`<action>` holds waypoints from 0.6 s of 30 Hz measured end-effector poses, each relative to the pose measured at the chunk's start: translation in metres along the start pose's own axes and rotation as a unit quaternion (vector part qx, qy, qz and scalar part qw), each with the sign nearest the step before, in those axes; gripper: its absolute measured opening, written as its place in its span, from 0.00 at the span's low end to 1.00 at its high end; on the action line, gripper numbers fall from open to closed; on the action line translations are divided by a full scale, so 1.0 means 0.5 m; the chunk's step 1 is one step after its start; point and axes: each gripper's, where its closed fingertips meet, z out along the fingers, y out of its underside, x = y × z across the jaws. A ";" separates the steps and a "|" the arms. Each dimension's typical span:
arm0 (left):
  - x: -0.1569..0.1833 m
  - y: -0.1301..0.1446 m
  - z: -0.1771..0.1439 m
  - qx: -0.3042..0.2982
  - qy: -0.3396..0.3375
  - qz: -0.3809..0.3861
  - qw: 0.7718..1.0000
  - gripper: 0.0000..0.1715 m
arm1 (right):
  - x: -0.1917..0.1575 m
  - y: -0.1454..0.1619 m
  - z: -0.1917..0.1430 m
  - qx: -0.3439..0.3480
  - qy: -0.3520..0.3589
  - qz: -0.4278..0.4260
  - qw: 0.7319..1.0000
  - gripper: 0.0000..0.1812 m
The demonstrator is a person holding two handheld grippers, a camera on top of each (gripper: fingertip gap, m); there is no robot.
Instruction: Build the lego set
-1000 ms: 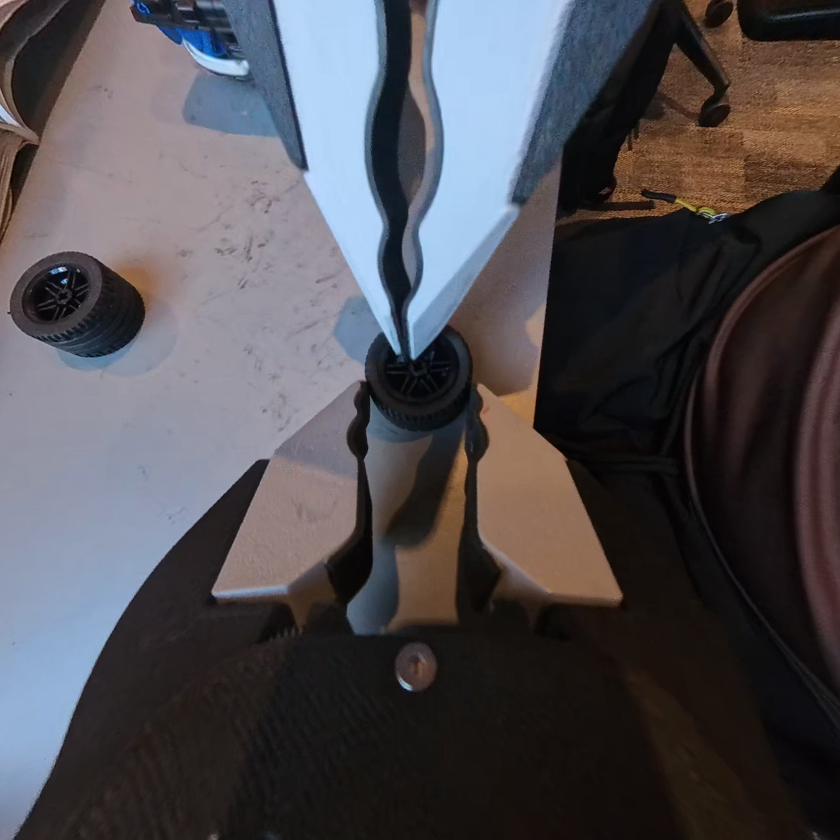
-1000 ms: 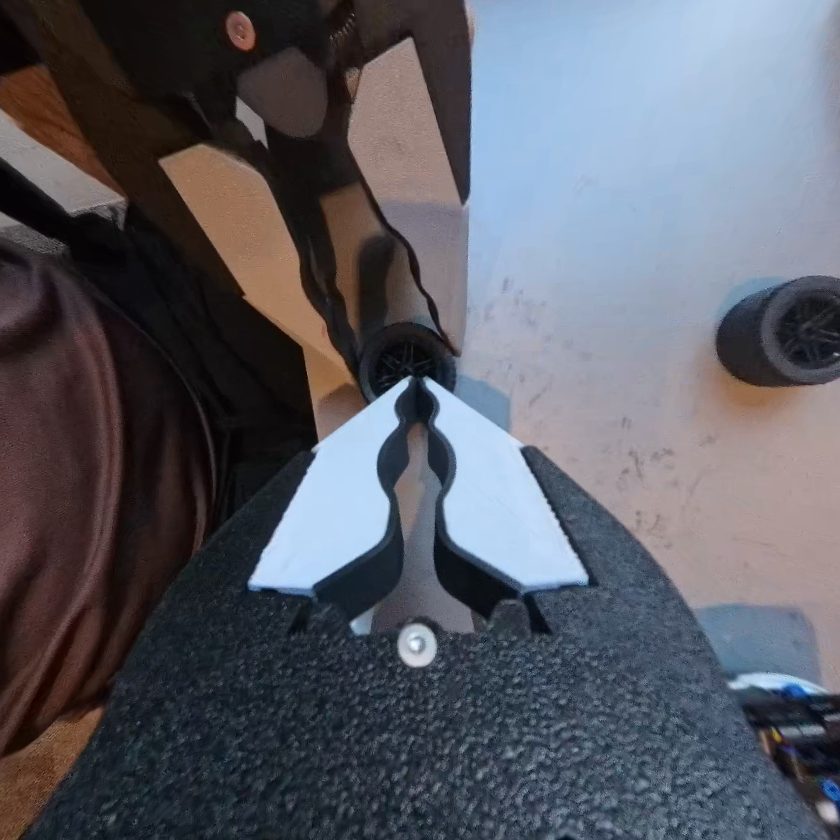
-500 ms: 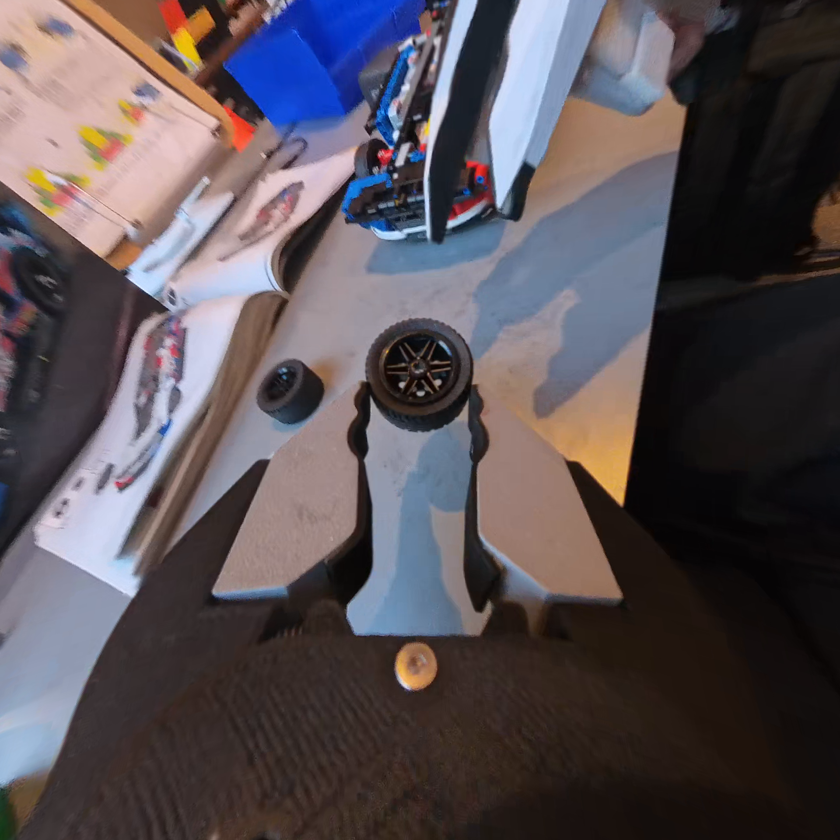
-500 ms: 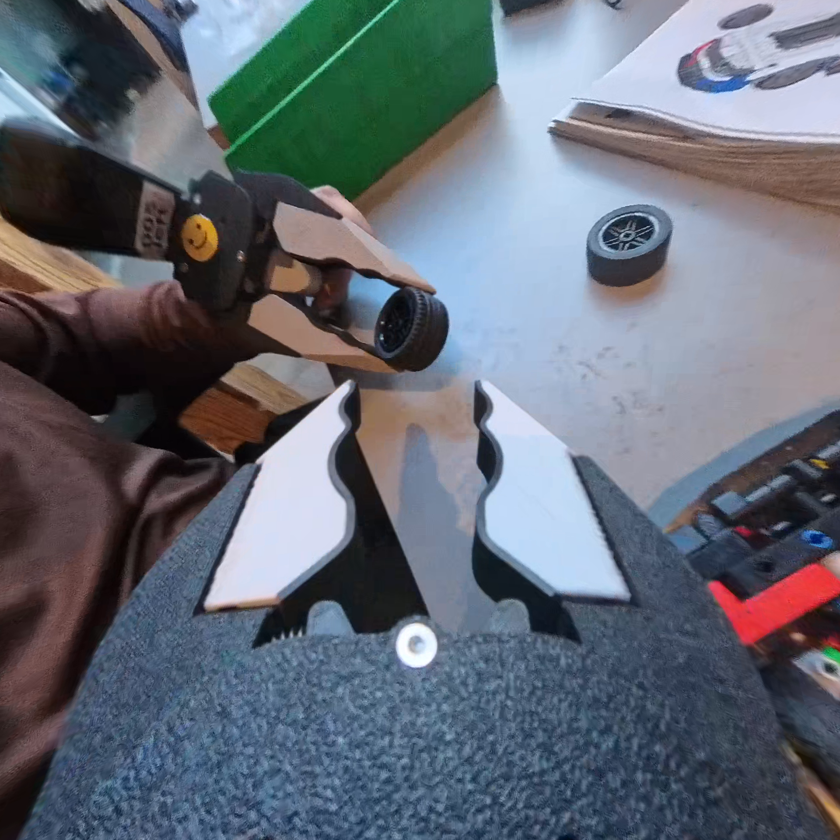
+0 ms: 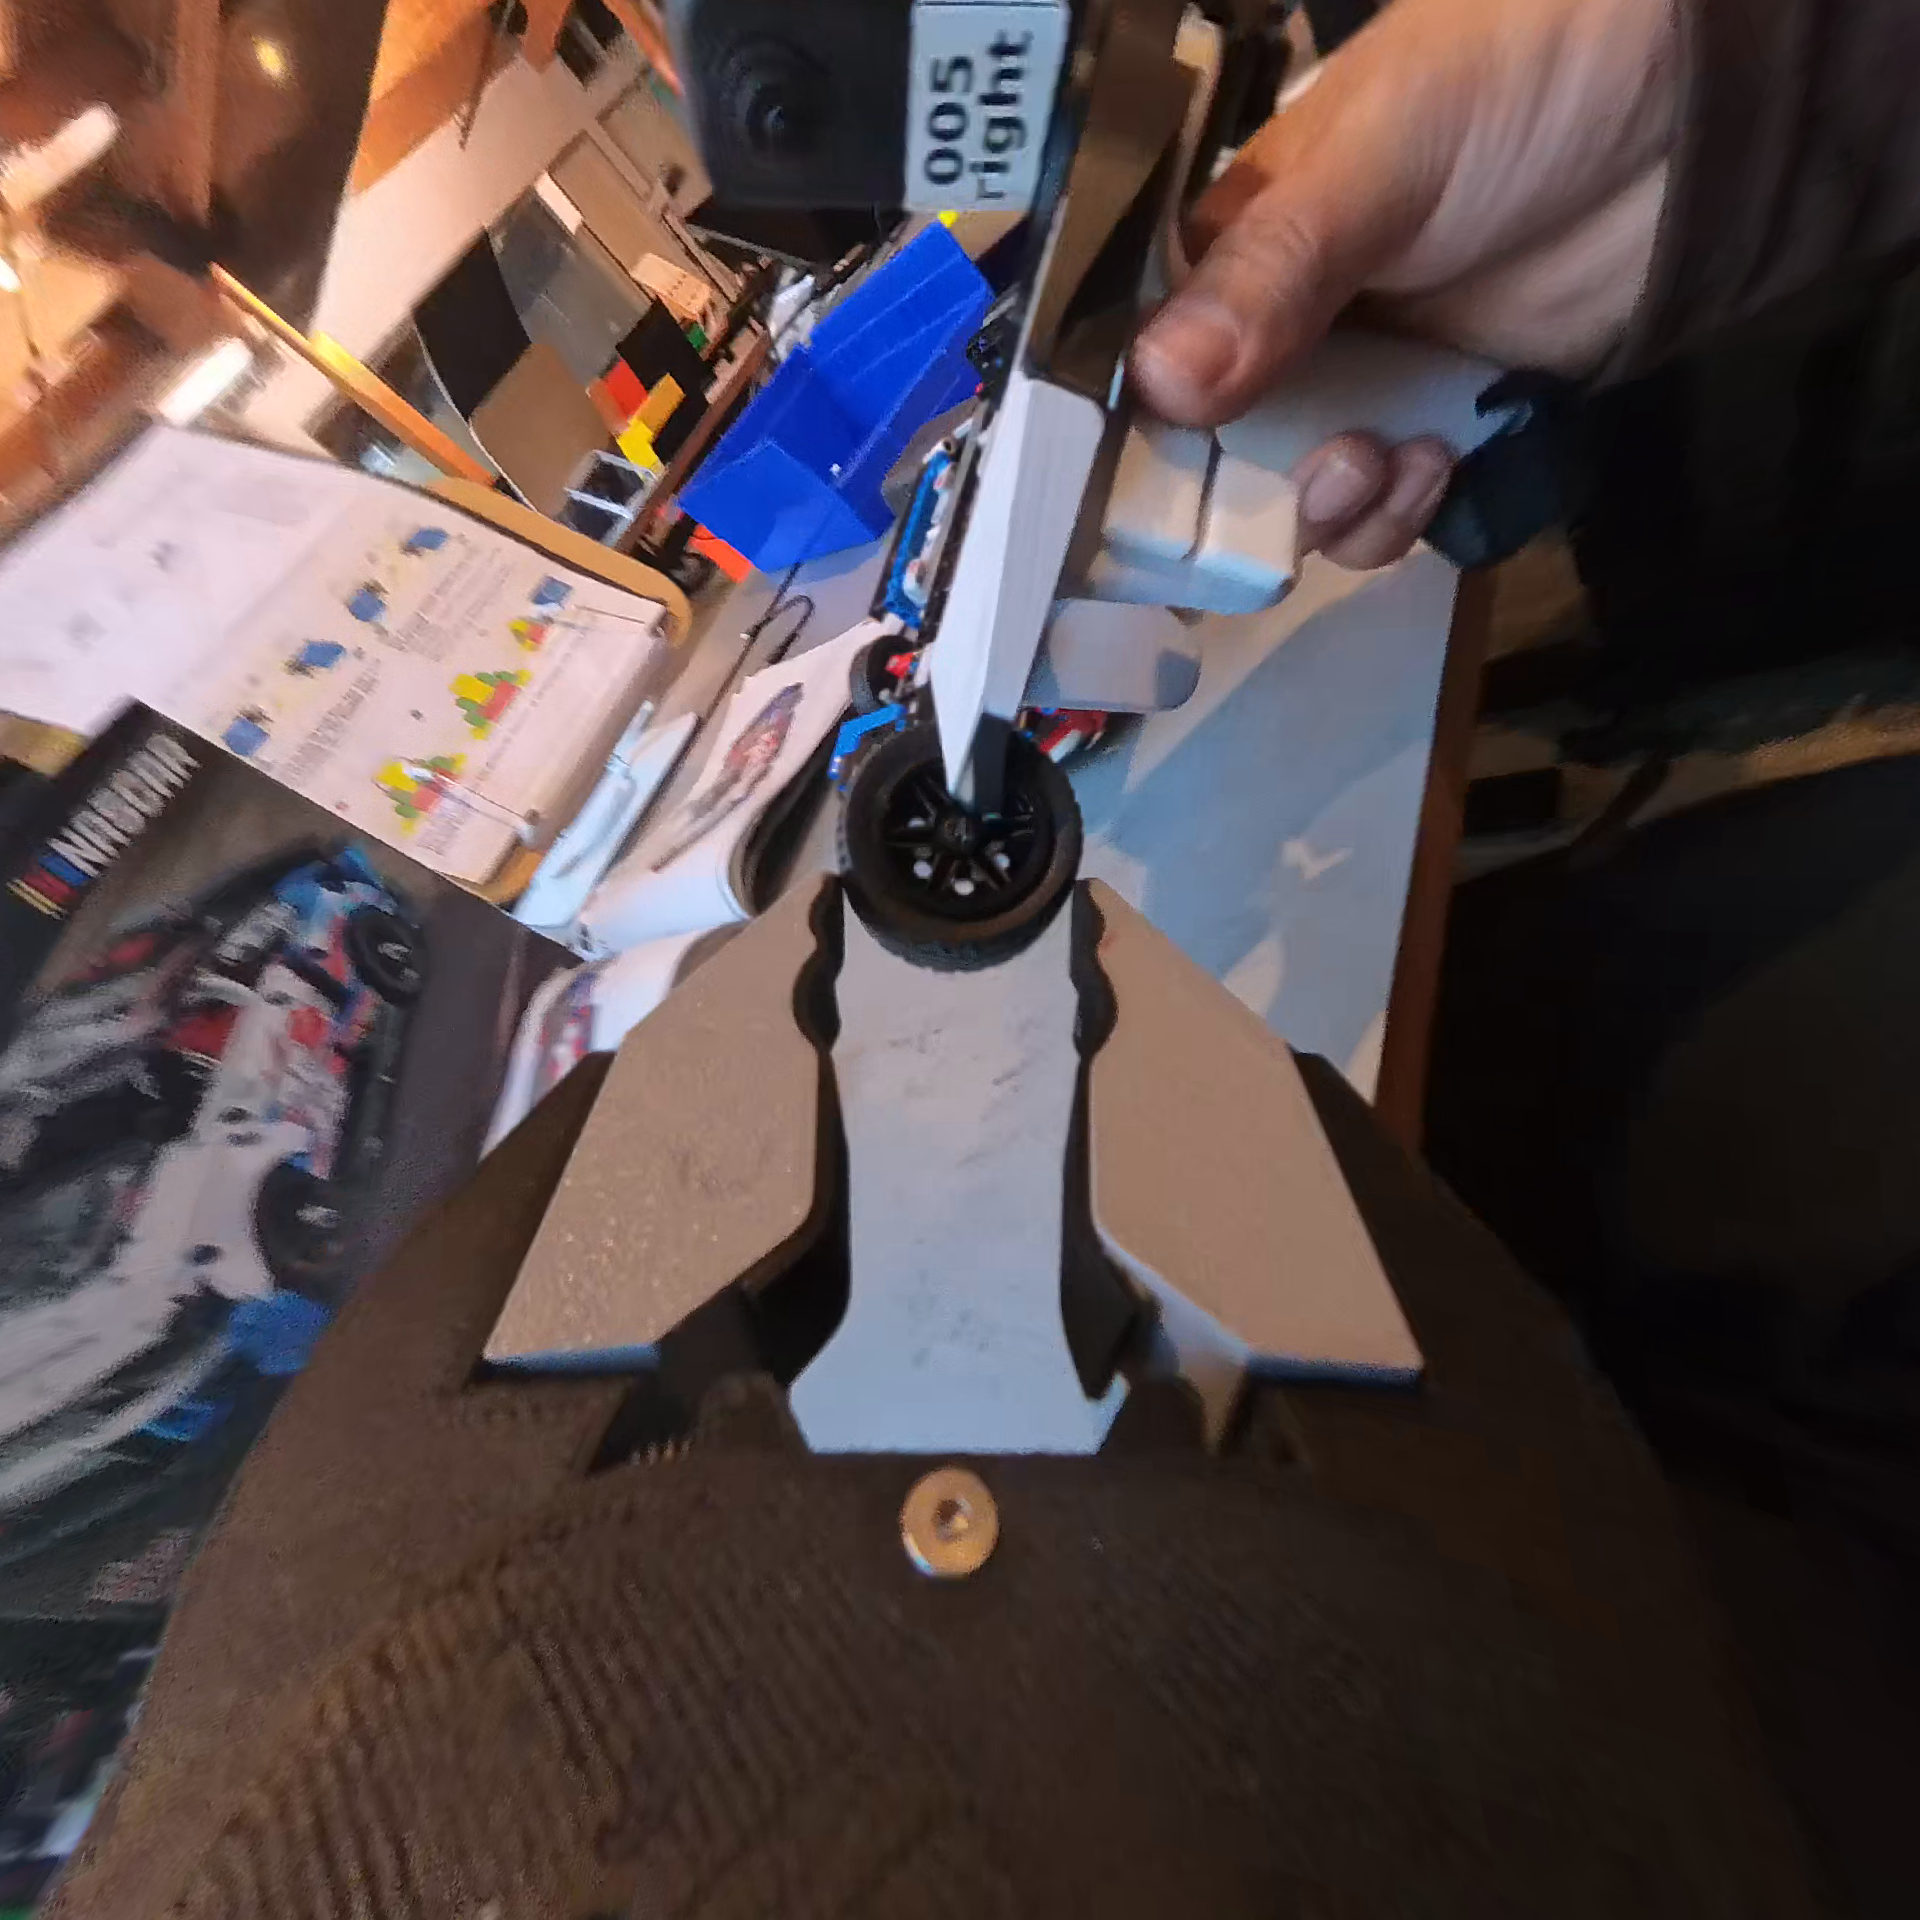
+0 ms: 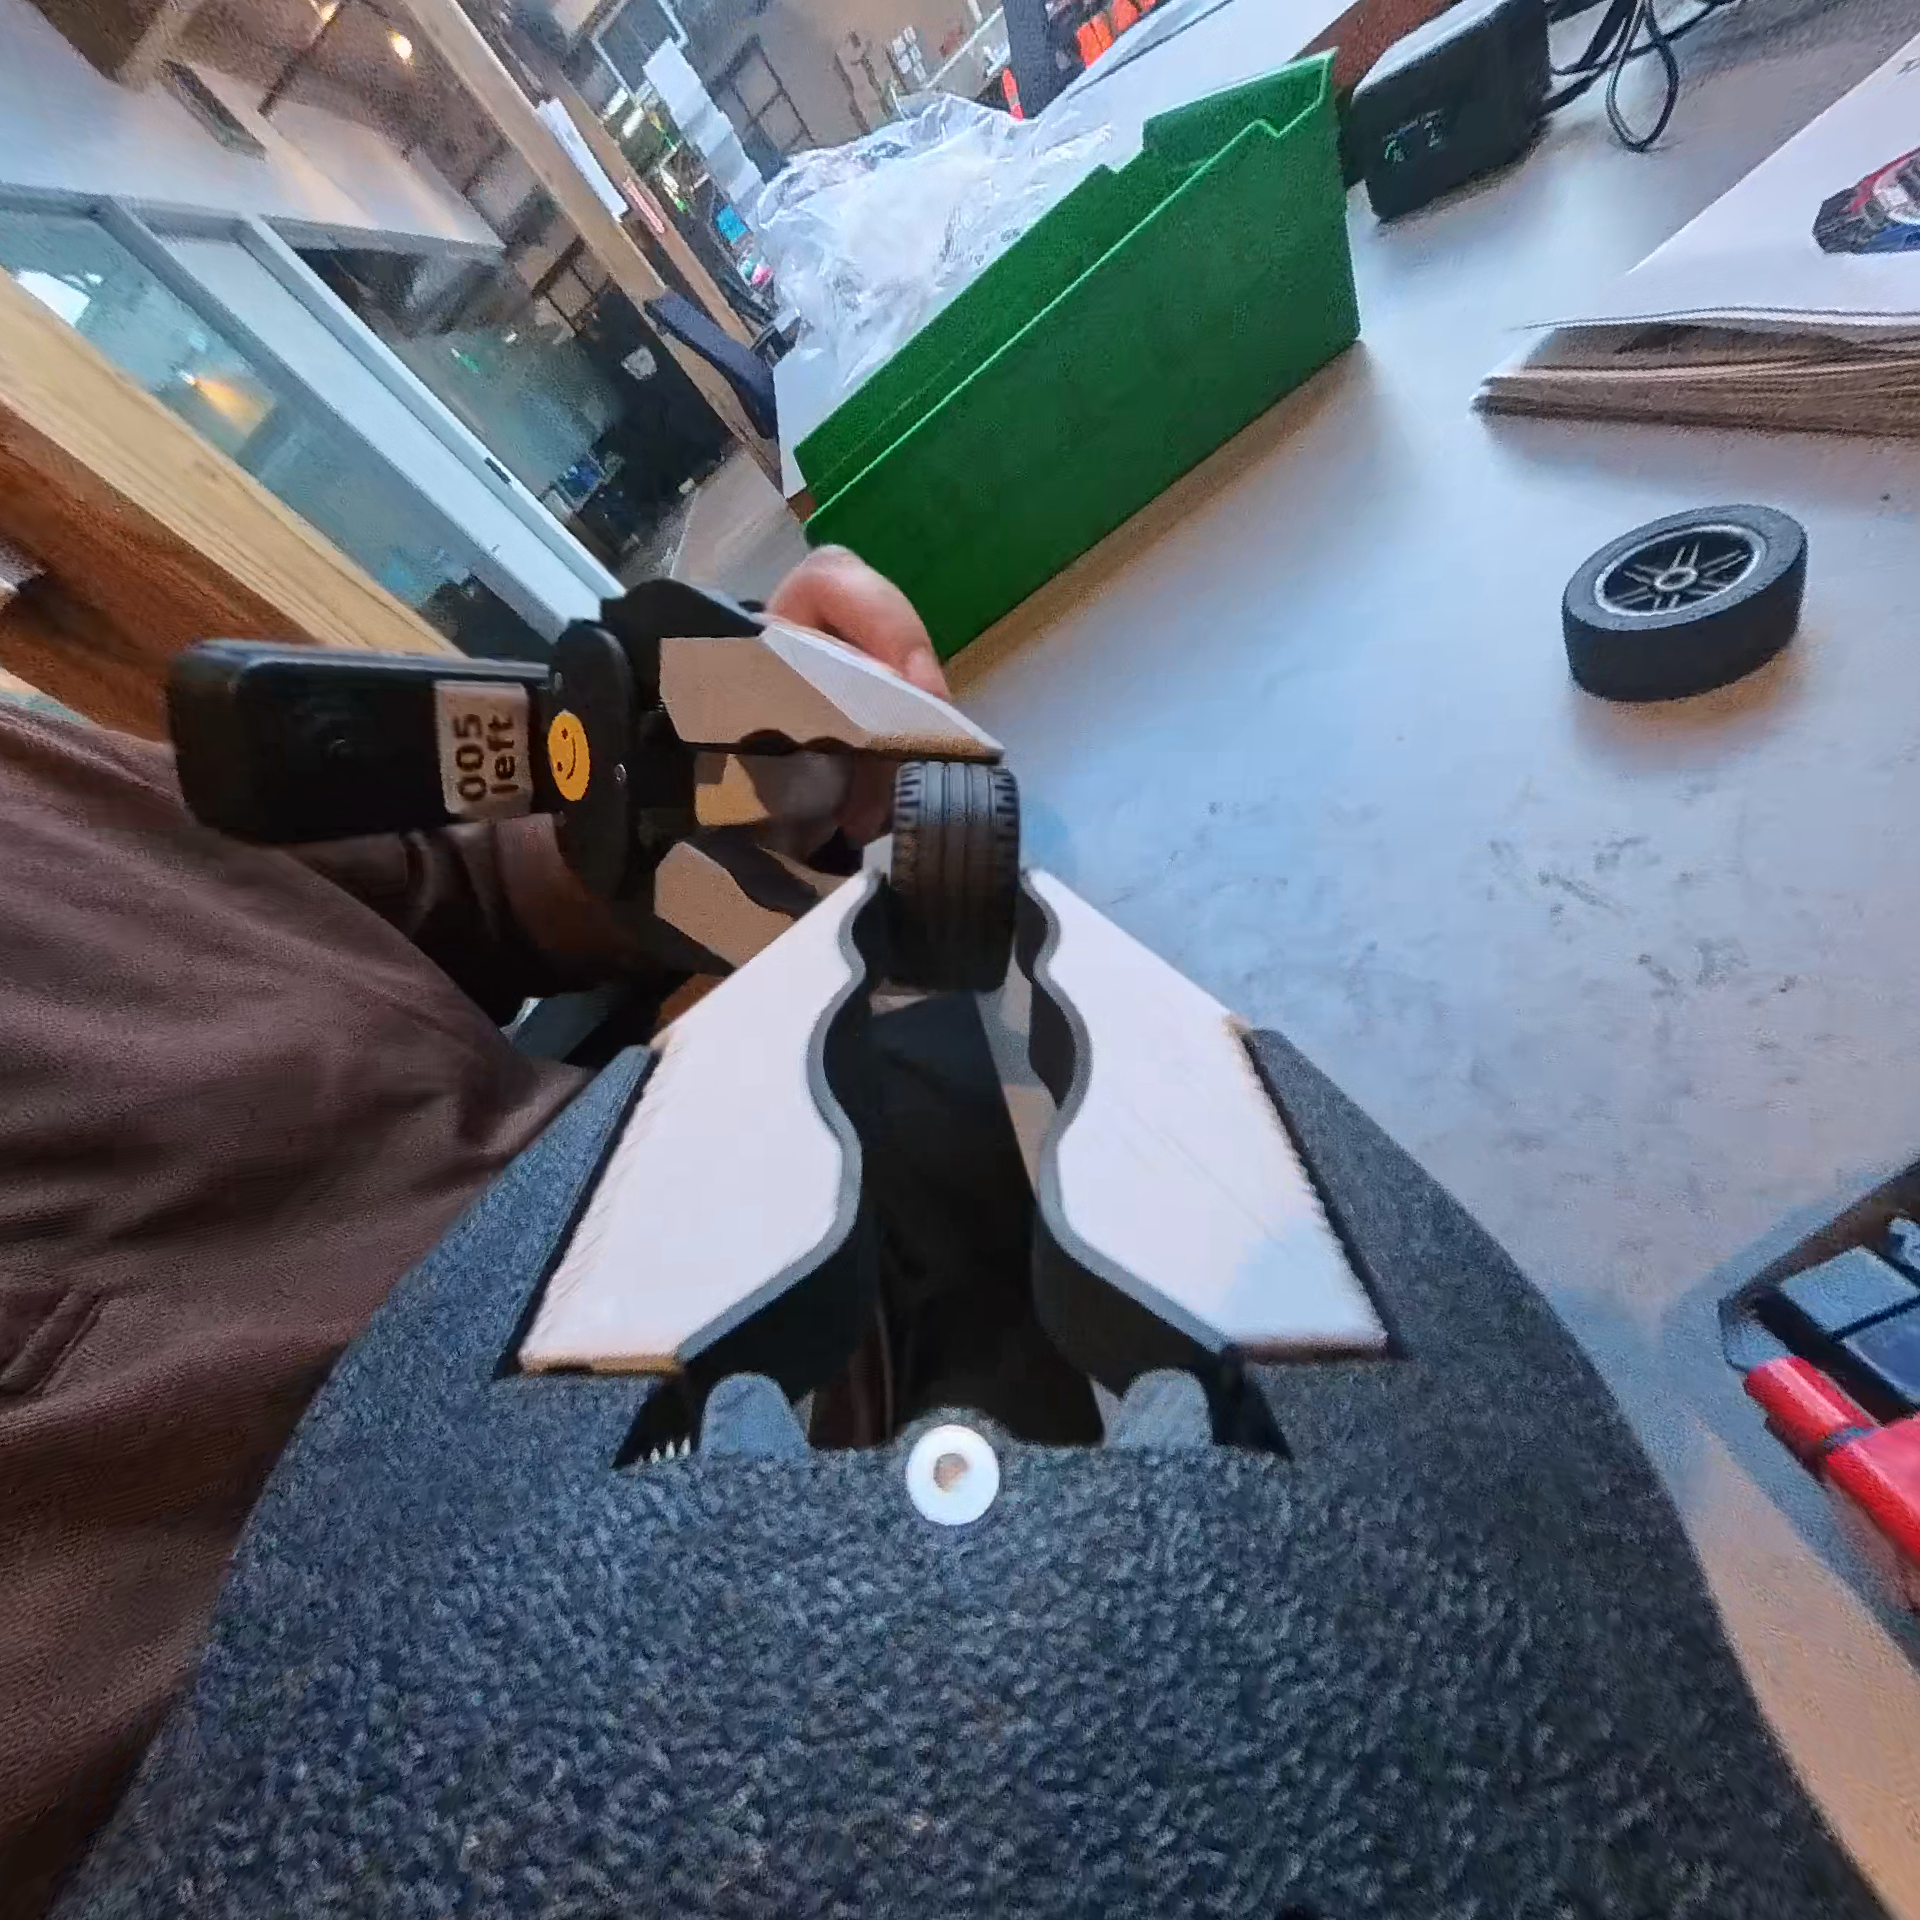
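Observation:
A black Lego wheel (image 5: 961,852) is held above the table between both grippers. My left gripper (image 5: 958,894) is shut on its tread from two sides. My right gripper (image 6: 951,894) has its fingertips pressed on the wheel's (image 6: 956,862) two flat faces. In the left wrist view it (image 5: 971,779) comes down from above, one white finger across the hub. The left gripper (image 6: 935,821) reaches in from the left in the right wrist view. A second black wheel (image 6: 1683,613) lies on the grey table (image 6: 1351,831). The partly built Lego car (image 5: 914,582) stands behind, mostly hidden.
A green bin (image 6: 1091,384) stands at the table's far side, a blue bin (image 5: 831,447) behind the car. An open instruction booklet (image 6: 1766,343) lies near the second wheel. The set's box (image 5: 208,1039) lies at the left. Part of the car (image 6: 1849,1382) is at the lower right. Only a small space, under 4 cm, lies between the two pairs of fingers.
My right gripper was shut and touching the wheel's hub, then drew back and opened. It has now come back and narrowed around the wheel. The left gripper tilted up, still holding the wheel.

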 end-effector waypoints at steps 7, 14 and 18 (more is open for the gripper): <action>-0.011 -0.024 -0.027 0.035 0.157 -0.324 0.932 0.31 | -0.024 -0.011 0.000 0.021 -0.056 0.050 0.997 0.10; 0.009 -0.032 -0.041 0.042 0.278 -0.467 0.839 0.16 | -0.040 -0.014 0.009 0.031 -0.090 0.081 0.992 0.10; 0.008 -0.028 -0.042 0.044 0.283 -0.488 0.825 0.15 | -0.039 -0.014 0.012 0.036 -0.094 0.100 0.990 0.10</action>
